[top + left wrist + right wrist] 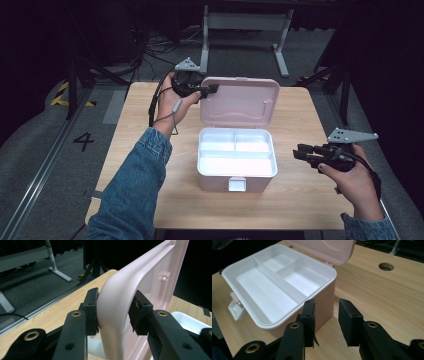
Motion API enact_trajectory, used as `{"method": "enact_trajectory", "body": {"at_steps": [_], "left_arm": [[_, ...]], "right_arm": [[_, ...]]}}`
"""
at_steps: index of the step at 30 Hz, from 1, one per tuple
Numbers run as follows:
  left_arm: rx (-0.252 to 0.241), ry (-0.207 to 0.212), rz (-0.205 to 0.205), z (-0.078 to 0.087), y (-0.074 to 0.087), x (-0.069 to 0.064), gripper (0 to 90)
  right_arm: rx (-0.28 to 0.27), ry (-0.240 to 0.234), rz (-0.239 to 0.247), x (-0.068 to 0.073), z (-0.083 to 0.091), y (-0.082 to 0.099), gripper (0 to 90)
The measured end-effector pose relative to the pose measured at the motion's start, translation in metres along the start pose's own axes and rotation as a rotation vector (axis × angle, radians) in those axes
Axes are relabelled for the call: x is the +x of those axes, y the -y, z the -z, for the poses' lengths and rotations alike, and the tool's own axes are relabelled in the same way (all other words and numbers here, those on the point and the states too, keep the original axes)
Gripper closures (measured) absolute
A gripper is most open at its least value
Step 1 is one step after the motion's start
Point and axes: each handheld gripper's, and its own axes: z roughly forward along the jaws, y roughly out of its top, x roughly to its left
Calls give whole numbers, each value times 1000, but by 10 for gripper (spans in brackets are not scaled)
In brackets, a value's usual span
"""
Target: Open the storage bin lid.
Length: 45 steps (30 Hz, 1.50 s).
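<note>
**Pink box open, left gripper on lid edge**

A pale pink plastic storage box (237, 172) sits at the middle of the light wooden table (300, 200), its white latch facing the person. Its pink hinged lid (242, 102) stands raised at the far side. Inside lies a white divided tray (272, 282): one long compartment at the front, two smaller ones behind.

The left gripper (206, 90), held in the left hand (177, 97) on a denim-sleeved forearm, is at the lid's upper left corner. In the left gripper view the lid's rounded edge (112, 315) runs between the jaws; one pad touches it, the other sits just beside it. Whether the grip is firm cannot be told.

The right gripper (301, 154) hovers over the table to the right of the box, apart from it. Its jaws stand apart with nothing between them (326, 315), pointing toward the box's side wall.
</note>
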Motion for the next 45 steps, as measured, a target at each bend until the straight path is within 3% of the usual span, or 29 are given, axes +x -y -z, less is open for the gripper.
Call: {"method": "enact_trajectory", "body": {"at_steps": [3,8,15,27,35,45], "left_arm": [[3,-2,1,-2,-1,3,629],[24,-1,43,-9,-2,9,609],[52,-14,47,-19,-2,14,571],[104,-13,109,-38,1,30,513],[127,-28,119,-51,7,36,442],[179,-29,175,-63,15,45,410]], "right_arm": [[11,6,3,-3,-2,2,643],[54,15,9,-7,-8,7,605],[98,-1,-3,-10,-15,12,592],[96,-39,-23,-15,-18,13,587],[88,-38,-31,-18,-15,14,587],[87,-40,-41,-18,-14,14,592]]}}
